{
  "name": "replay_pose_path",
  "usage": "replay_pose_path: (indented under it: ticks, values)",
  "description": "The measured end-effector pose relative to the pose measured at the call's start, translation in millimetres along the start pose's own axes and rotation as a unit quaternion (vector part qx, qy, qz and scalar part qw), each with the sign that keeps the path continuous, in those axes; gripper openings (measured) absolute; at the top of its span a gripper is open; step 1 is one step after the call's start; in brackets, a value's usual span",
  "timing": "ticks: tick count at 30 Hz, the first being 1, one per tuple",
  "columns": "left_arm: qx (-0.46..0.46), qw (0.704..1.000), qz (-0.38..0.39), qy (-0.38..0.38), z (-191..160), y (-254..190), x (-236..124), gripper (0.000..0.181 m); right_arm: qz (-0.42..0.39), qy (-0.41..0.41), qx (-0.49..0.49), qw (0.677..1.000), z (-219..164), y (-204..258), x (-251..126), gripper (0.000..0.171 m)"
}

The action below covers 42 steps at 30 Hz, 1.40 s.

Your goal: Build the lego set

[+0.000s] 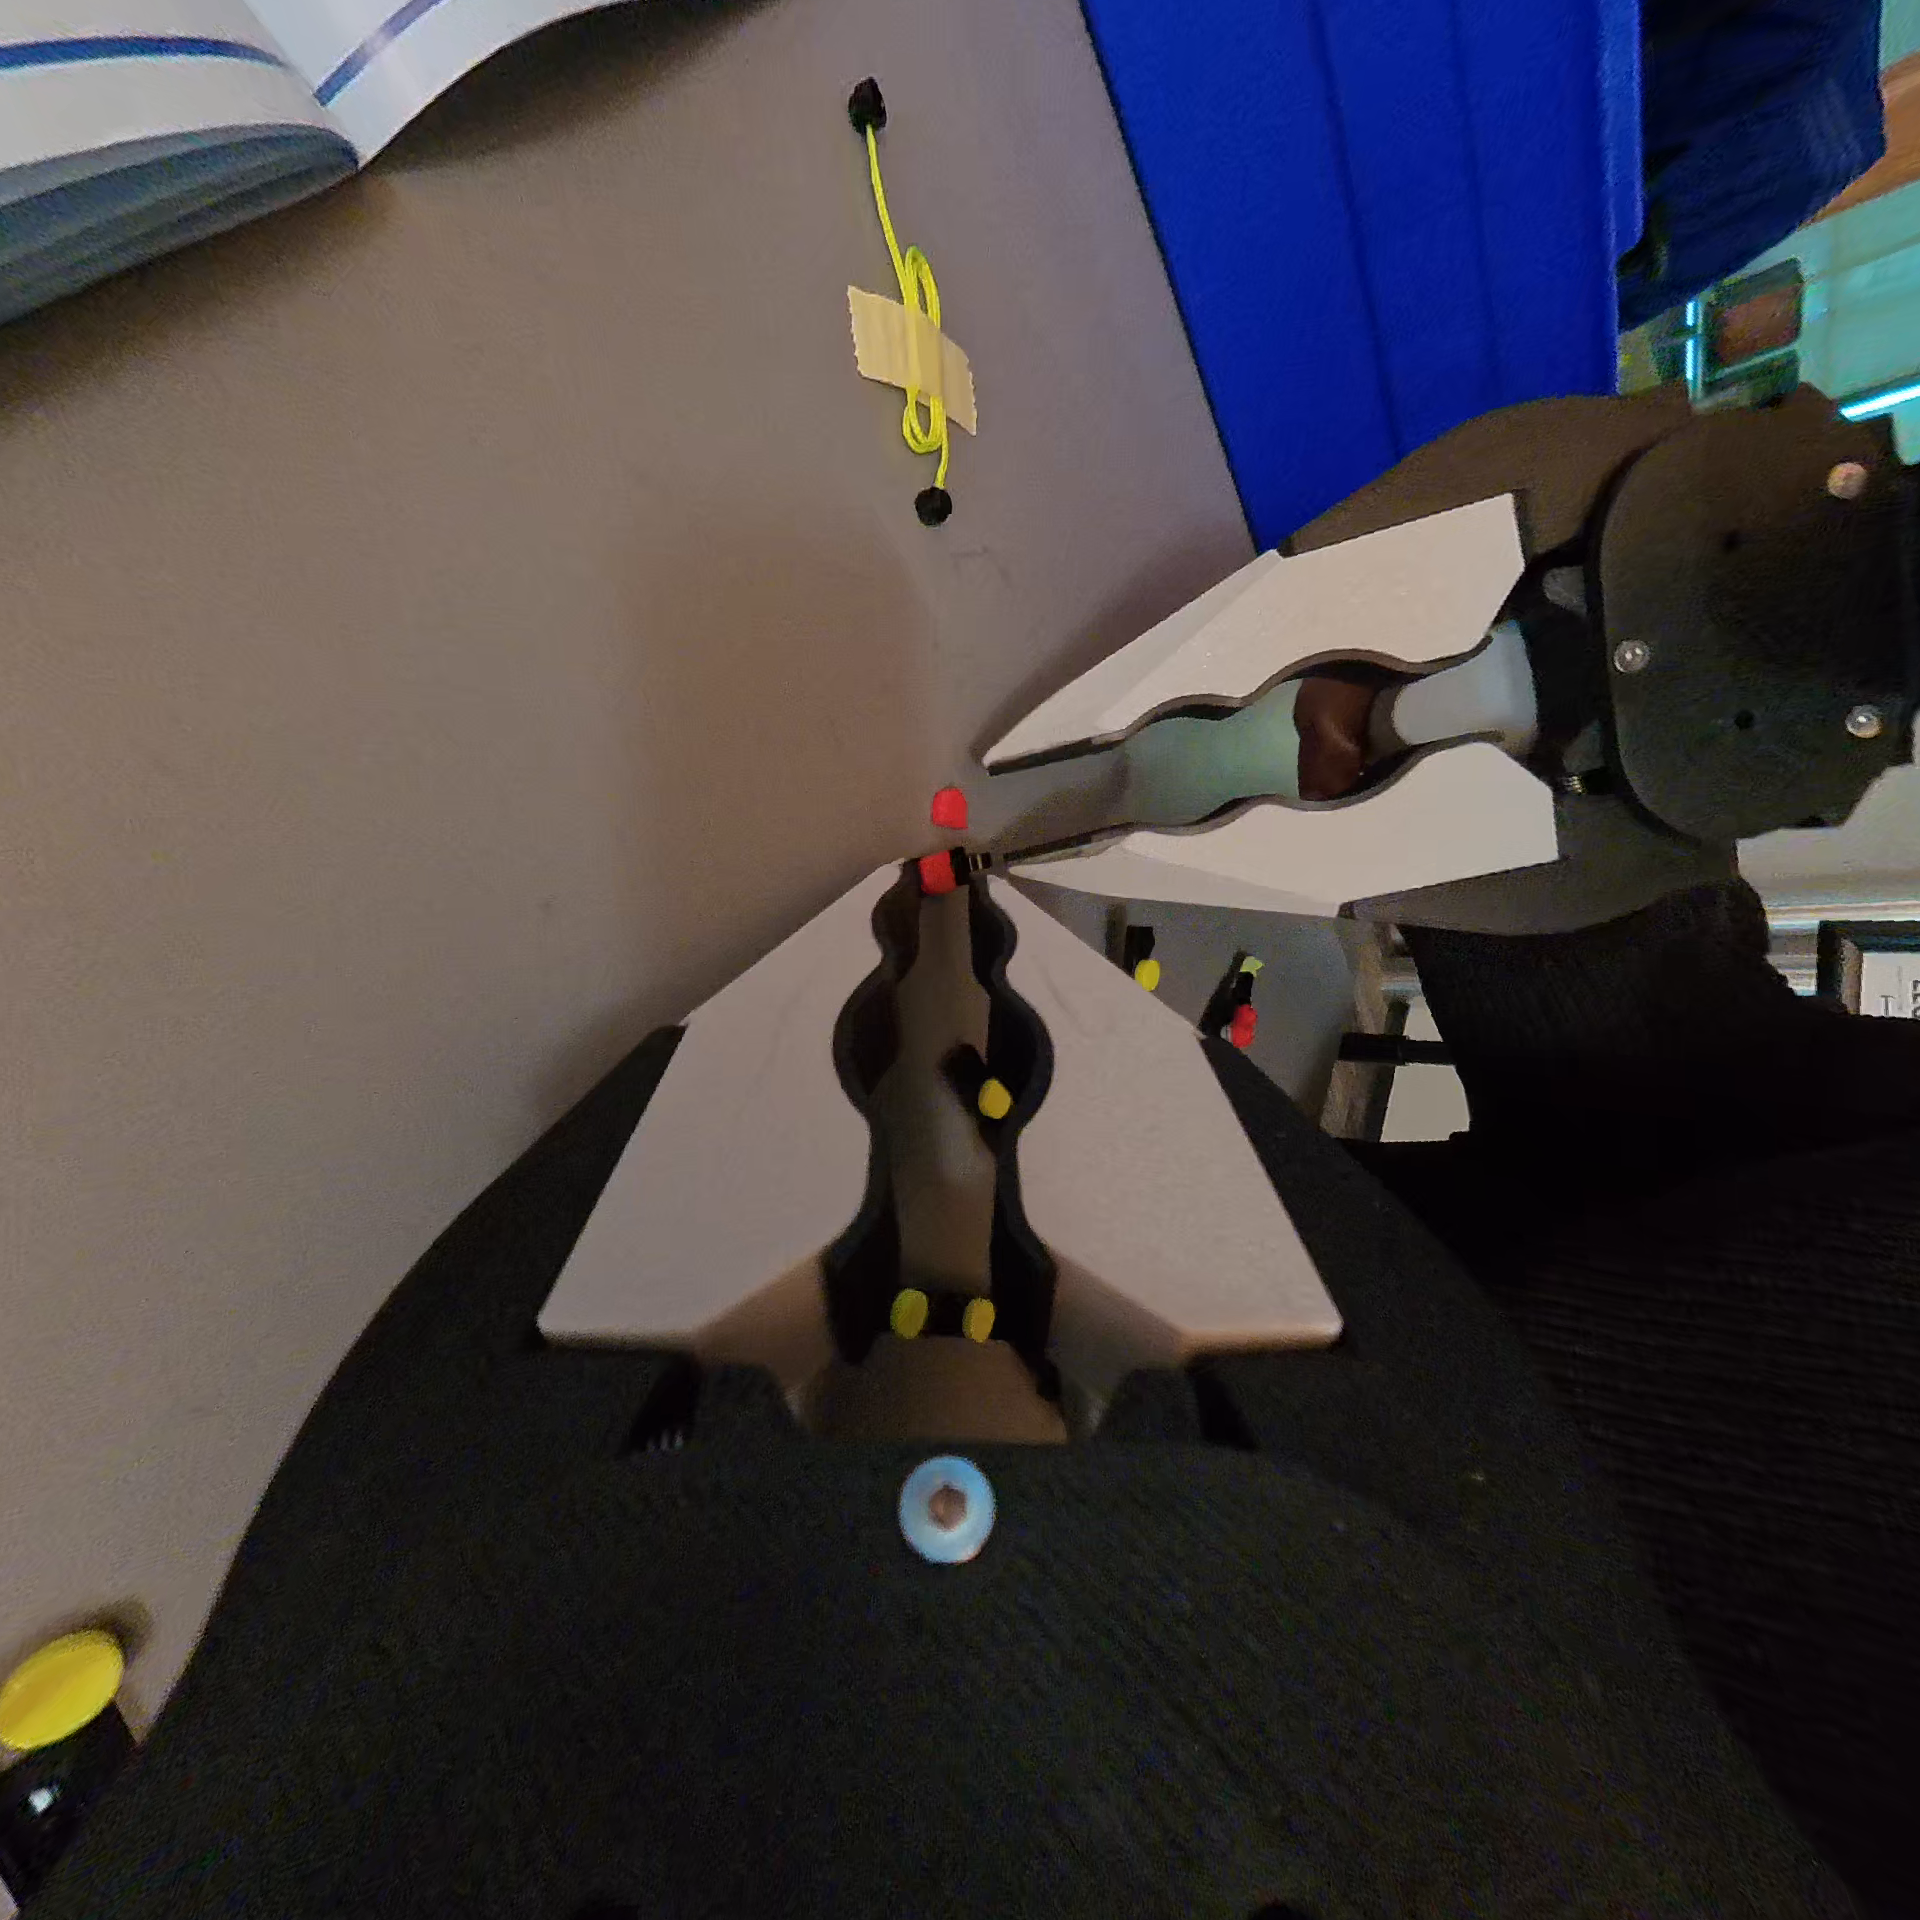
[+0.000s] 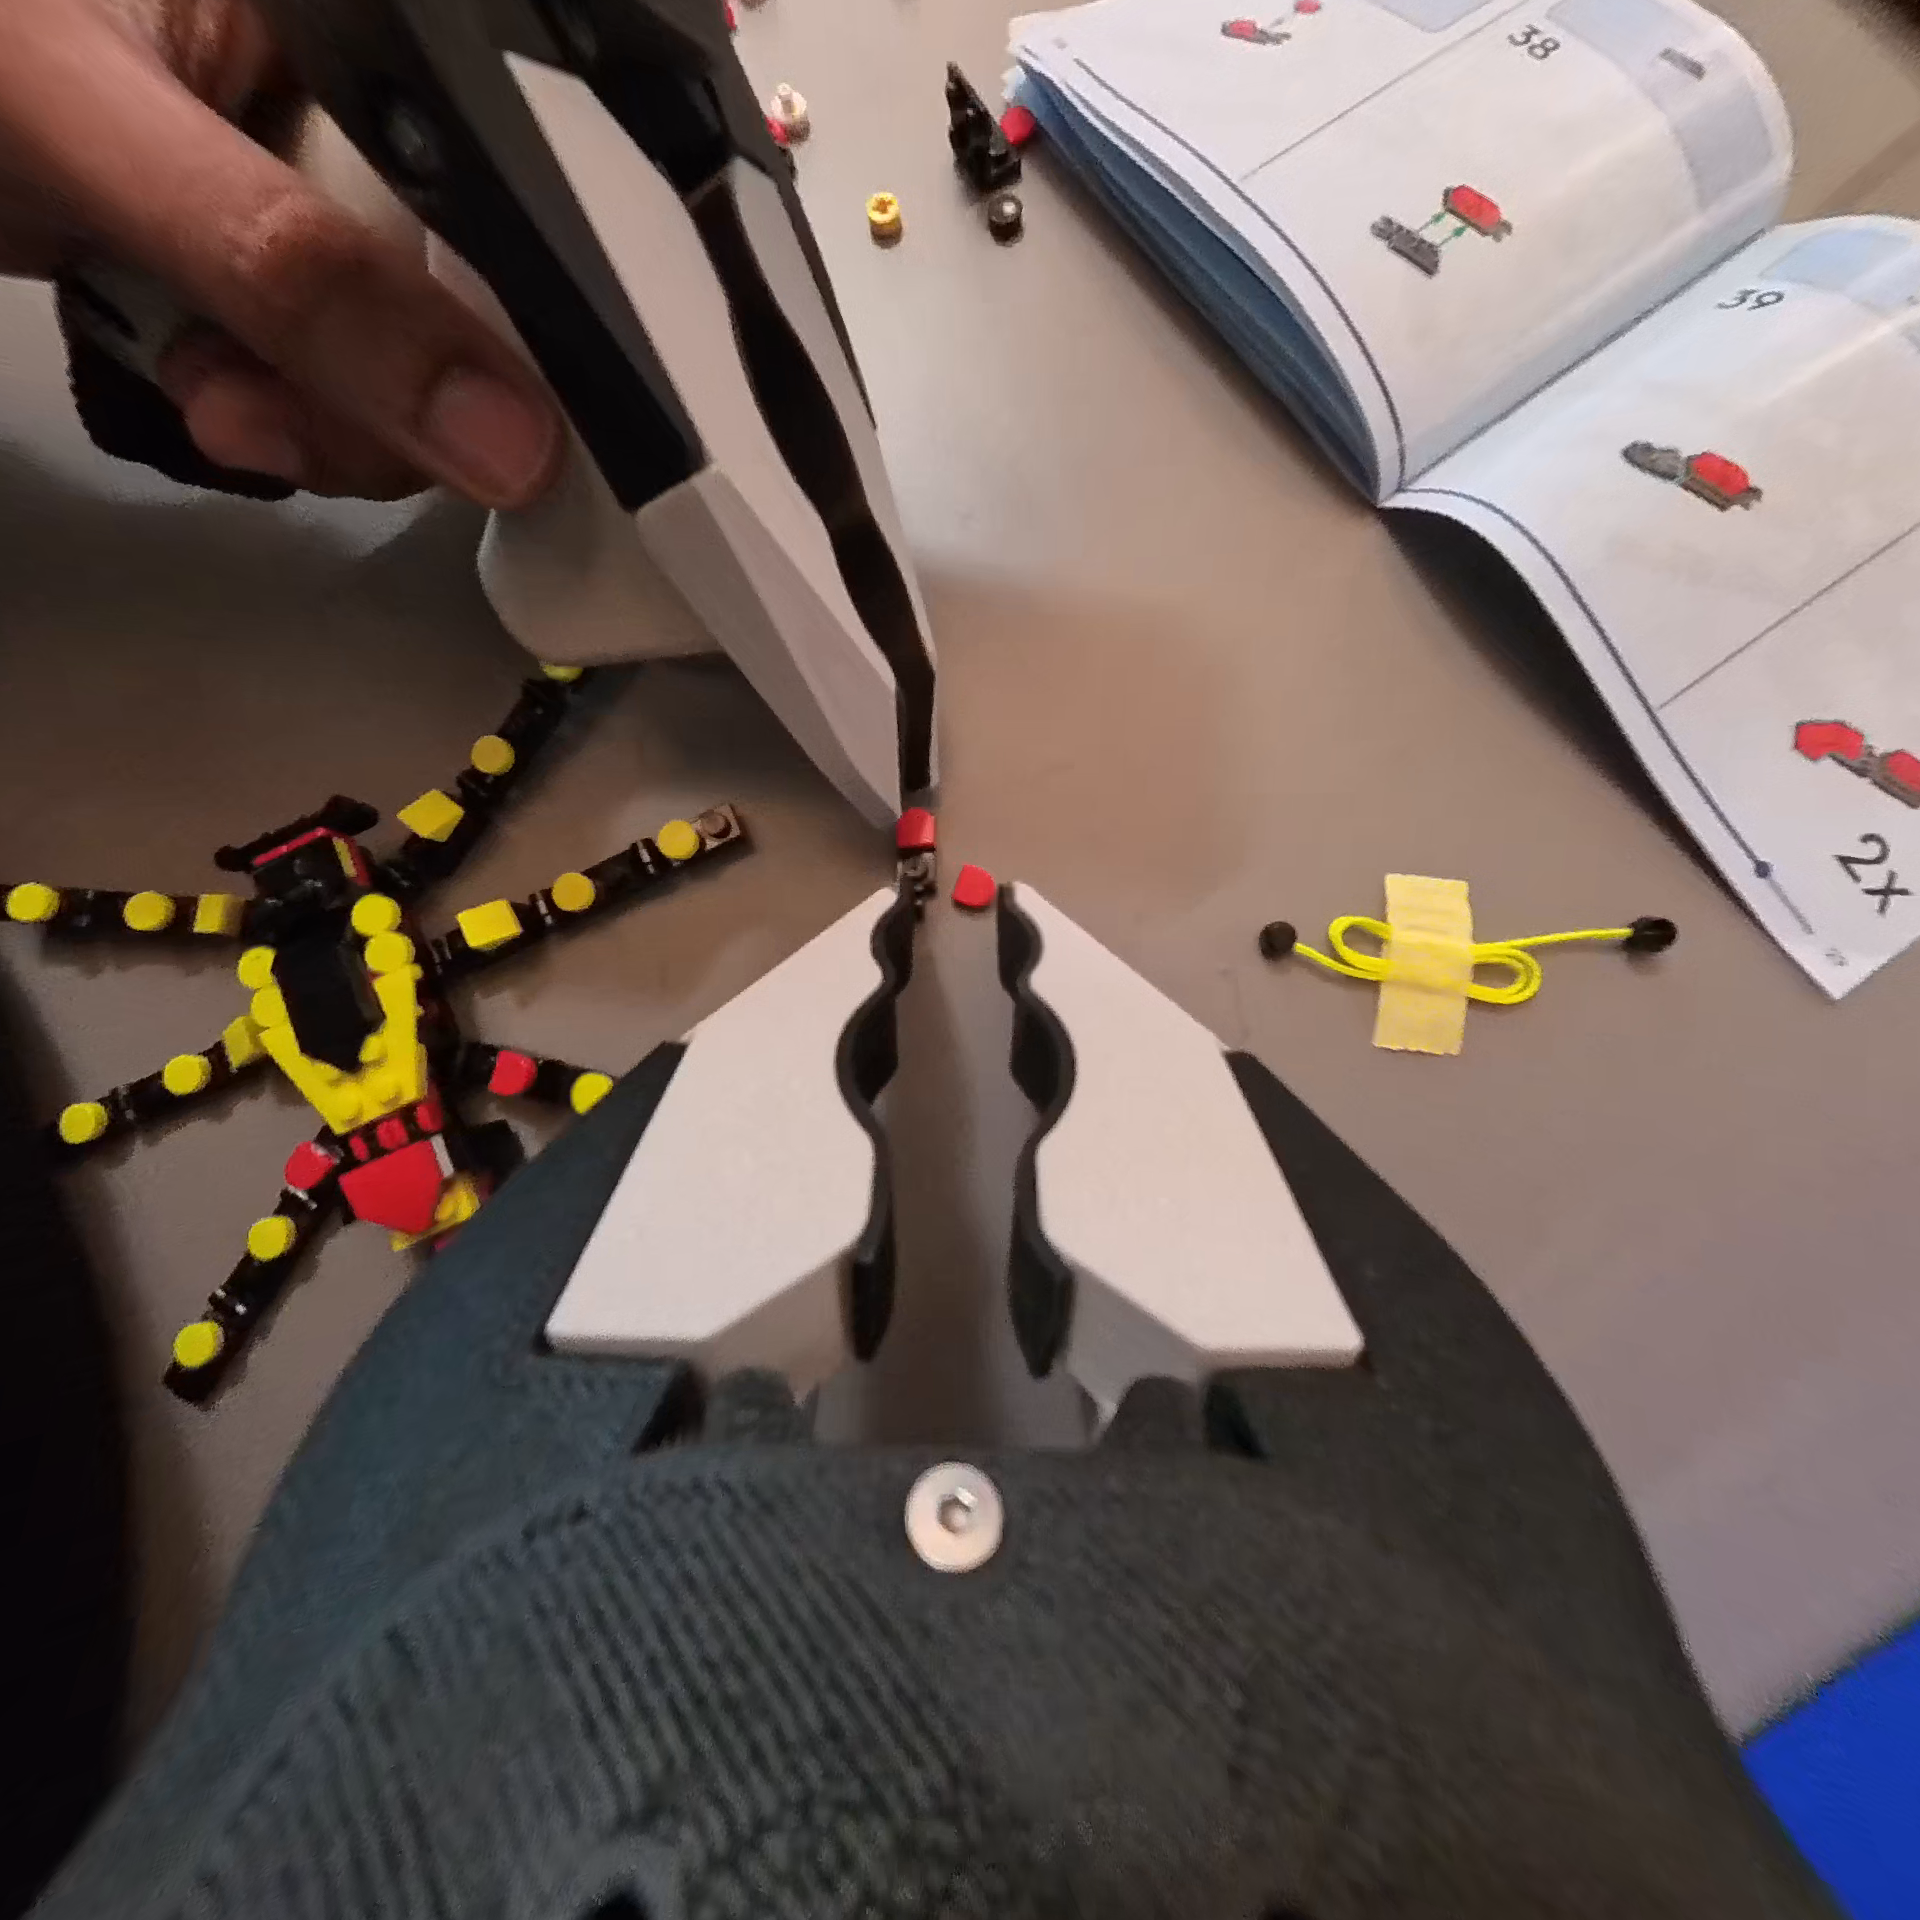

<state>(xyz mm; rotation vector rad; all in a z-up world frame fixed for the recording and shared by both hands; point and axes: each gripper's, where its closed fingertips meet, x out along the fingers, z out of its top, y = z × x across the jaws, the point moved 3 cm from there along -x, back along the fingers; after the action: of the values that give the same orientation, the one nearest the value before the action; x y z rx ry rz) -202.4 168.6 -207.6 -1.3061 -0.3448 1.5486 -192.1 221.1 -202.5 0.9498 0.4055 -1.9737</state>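
My left gripper (image 1: 940, 868) is shut on a small red-and-black lego piece (image 1: 938, 871) and holds it just above the grey table. In the right wrist view it comes down from the top (image 2: 914, 805) with that piece (image 2: 915, 831) at its tips. My right gripper (image 2: 954, 896) is open, and its left fingertip is at the black end of the held piece. A loose red slope piece (image 2: 974, 886) lies on the table between its tips. It also shows in the left wrist view (image 1: 948, 807), beside the right gripper (image 1: 992, 810).
A black, yellow and red lego spider (image 2: 332, 997) lies at the left. An open instruction booklet (image 2: 1558, 343) lies at the upper right. A yellow cord under tape (image 2: 1423, 961) lies at the right. Small loose parts (image 2: 884, 213) lie farther back. A blue bin (image 1: 1403, 260) stands beyond the table. The grippers are tip to tip, or close to it.
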Motion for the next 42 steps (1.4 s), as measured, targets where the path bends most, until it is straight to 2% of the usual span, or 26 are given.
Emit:
replay_pose_path:
  ticks: [6, 12, 14, 20, 22, 25, 28, 32, 36, 42]
  values:
    - [0.002, 1.0, -0.003, -0.009, 1.5, 0.1, -3.7, 0.008, -0.012, -0.015, 0.002, 1.0, -3.6, -16.0, -7.5, 0.003]
    - [0.012, 1.0, -0.006, -0.018, 2.4, -2.3, -8.5, 0.008, -0.011, -0.014, -0.048, 0.999, -2.4, -12.6, 1.2, 0.01]
    - [0.021, 0.999, -0.008, -0.025, 2.6, -3.6, -12.5, 0.008, -0.015, 0.006, -0.07, 0.997, -6.2, -12.1, 3.0, 0.007]
    - [0.07, 0.99, -0.052, -0.112, 3.9, -15.7, -39.8, 0.004, 0.023, -0.003, -0.073, 0.997, -6.3, -0.6, -3.8, 0.004]
    - [0.085, 0.985, -0.037, -0.143, 2.8, -12.5, -49.2, 0.0, 0.033, -0.025, -0.074, 0.996, -4.4, 5.0, -5.3, 0.021]
    - [0.114, 0.978, -0.002, -0.172, 2.9, -3.6, -58.9, 0.0, 0.028, -0.045, -0.08, 0.995, 0.6, 9.1, -2.9, 0.022]
    - [0.127, 0.976, 0.023, -0.176, 5.1, 5.6, -62.3, 0.0, 0.011, -0.042, -0.097, 0.994, 4.5, 10.2, 2.9, 0.021]
    - [0.113, 0.977, 0.013, -0.18, 4.4, 6.4, -63.1, 0.0, 0.002, -0.015, -0.11, 0.994, -0.2, 11.4, 12.2, 0.02]
    - [0.12, 0.976, 0.01, -0.181, 4.8, 1.9, -62.6, 0.0, 0.012, -0.019, -0.115, 0.993, 5.4, 14.8, 18.1, 0.006]
    - [0.114, 0.977, 0.006, -0.18, 4.1, 2.7, -62.3, 0.0, 0.04, -0.022, -0.151, 0.987, 16.0, 27.6, 28.7, 0.006]
